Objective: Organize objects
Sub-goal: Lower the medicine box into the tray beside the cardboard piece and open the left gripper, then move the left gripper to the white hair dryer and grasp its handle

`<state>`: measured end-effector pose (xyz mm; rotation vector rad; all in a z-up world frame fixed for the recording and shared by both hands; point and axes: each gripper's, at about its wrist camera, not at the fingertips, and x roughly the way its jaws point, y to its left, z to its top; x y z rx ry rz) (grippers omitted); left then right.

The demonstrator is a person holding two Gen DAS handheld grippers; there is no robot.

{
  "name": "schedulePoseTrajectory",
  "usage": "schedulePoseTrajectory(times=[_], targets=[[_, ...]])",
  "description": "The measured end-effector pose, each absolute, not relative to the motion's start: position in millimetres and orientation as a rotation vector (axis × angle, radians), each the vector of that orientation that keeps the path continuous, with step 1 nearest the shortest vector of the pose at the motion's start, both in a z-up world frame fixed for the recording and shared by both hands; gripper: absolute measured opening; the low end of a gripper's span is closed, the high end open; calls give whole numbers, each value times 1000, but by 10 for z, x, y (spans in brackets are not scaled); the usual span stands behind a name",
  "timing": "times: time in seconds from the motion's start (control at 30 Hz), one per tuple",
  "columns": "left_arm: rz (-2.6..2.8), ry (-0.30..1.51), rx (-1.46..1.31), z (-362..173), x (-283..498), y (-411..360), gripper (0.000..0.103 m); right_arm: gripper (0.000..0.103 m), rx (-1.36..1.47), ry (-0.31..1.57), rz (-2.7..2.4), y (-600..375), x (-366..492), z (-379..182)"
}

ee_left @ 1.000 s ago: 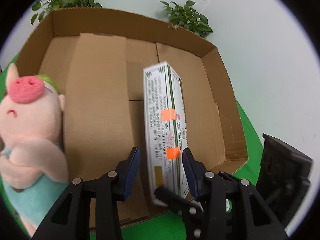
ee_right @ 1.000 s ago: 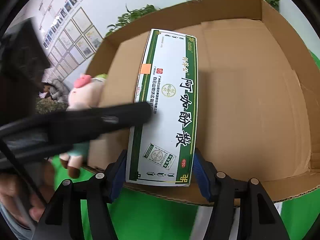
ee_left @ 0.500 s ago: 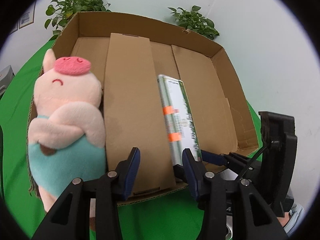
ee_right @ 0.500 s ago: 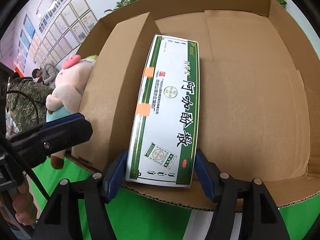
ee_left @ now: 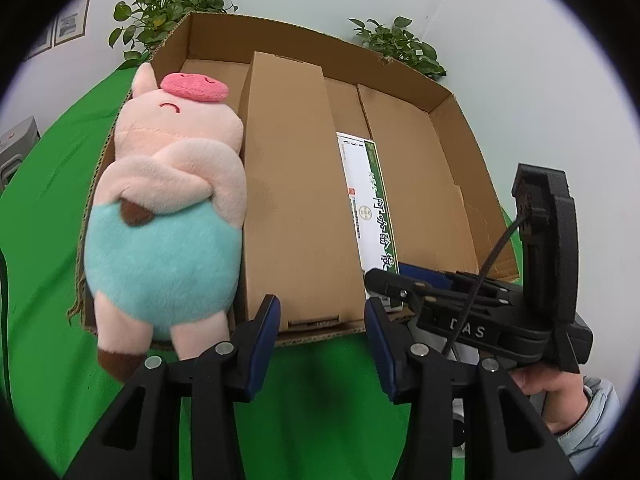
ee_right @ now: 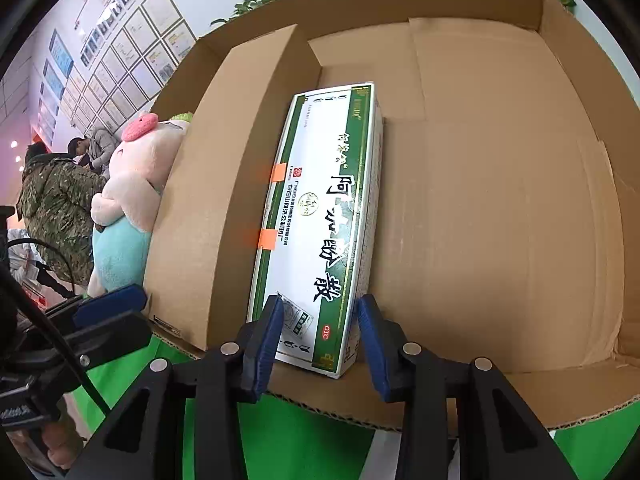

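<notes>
The right gripper stands wide, fingers either side of the carton; the left gripper gapes, holding nothing, before the box.

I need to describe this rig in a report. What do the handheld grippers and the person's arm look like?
Both the left gripper and the right gripper have black frames, silver rivets and blue-padded jaws. The right one carries white letters "DAS" and a black cable. The hand has a light blue sleeve.
</notes>
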<state>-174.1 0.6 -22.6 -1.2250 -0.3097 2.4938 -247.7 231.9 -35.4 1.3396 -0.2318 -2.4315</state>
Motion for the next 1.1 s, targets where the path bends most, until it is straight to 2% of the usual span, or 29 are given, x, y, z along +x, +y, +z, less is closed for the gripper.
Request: schedulePoseTrajectory(times=[0.2, 0.23, 0.3, 0.37, 0.4, 0.43, 0.47, 0.5, 0.53, 0.73, 0.93, 1.1], targets=[[2518, -297, -1210, -197, -1598, 4, 43, 39, 1337, -215, -2418, 2313, -2519, -323], [2530, -285, -1208, -188, -1577, 19, 43, 43, 1345, -221, -2424, 2334, -2510, -311], [2569, -237, -1186, -145, -1511, 71, 43, 61, 1333, -258, -2463, 2425, -2457, -226], [2629, -161, -1139, -76, -1415, 135, 43, 88, 1261, -325, -2490, 2521, -2309, -116], [2670, -113, -1104, -26, -1344, 172, 44, 92, 1233, -352, -2499, 2571, -2234, -60], [2699, -81, -1075, 14, -1283, 195, 52, 100, 1214, -375, -2508, 2620, -2147, -12], [2731, -55, -1041, 54, -1213, 214, 57, 102, 1199, -390, -2512, 2668, -2037, 27], [2779, -34, -985, 109, -1117, 236, 71, 102, 1189, -396, -2512, 2702, -1934, 54], [2806, -28, -954, 132, -1067, 234, 81, 102, 1180, -392, -2511, 2733, -1801, 81], [2883, -28, -828, 236, -778, 269, 81, 102, 1132, -295, -2627, 2951, -1004, 120], [2838, -89, -869, 173, -718, 350, 81, 102, 1081, -90, -2738, 3071, -375, 214], [2757, -102, -938, 83, -749, 508, 81, 102, 1023, -47, -2747, 3062, -251, 197]])
